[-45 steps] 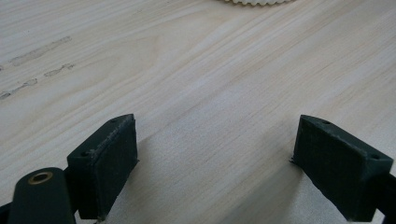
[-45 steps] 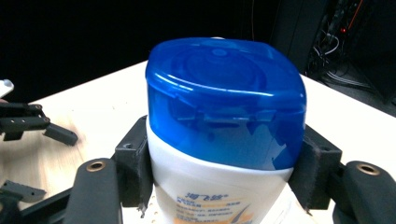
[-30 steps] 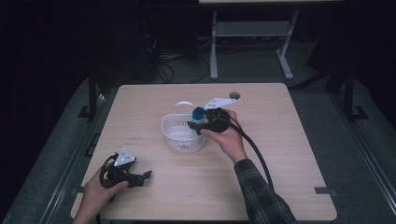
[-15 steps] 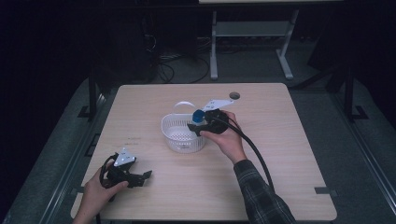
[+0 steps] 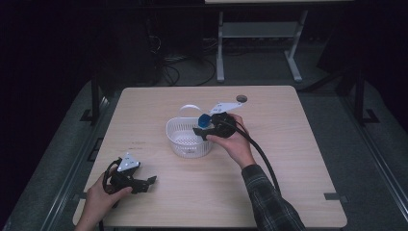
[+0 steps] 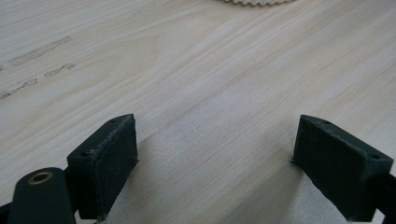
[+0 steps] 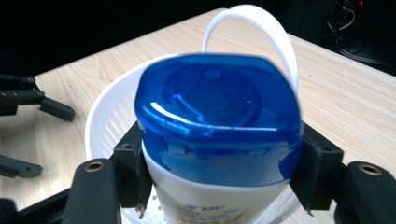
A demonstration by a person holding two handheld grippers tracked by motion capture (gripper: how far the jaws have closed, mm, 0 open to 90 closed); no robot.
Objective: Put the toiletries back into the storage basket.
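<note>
Bottle with a blue cap held over the white basket

Bottle [image 7: 217, 140] is white with a big blue cap [image 7: 217, 116]. The right gripper [image 5: 210, 129] has it. Its two black jaws press on the bottle's sides, just under the cap, one on each side. In the right gripper view the cap points at the camera and looks very big. Small print runs along the bottle's low edge, but it is too blurry to read.

From the high view, the bottle hangs over the right rim of the white basket [image 5: 180, 137]. The basket is round, with little holes in its wall and a thin white handle [image 5: 188, 109] that stands up like an arch. It sits near the middle of the wooden table [image 5: 298, 144]. I cannot tell if the bottle touches the basket.

The left gripper [image 5: 144, 183] is well apart from the basket, low by the near left corner of the table, in the person's left hand [image 5: 98, 199]. Its jaws are wide apart and hold nothing. Bare wood lies between them in the left gripper view.
</note>
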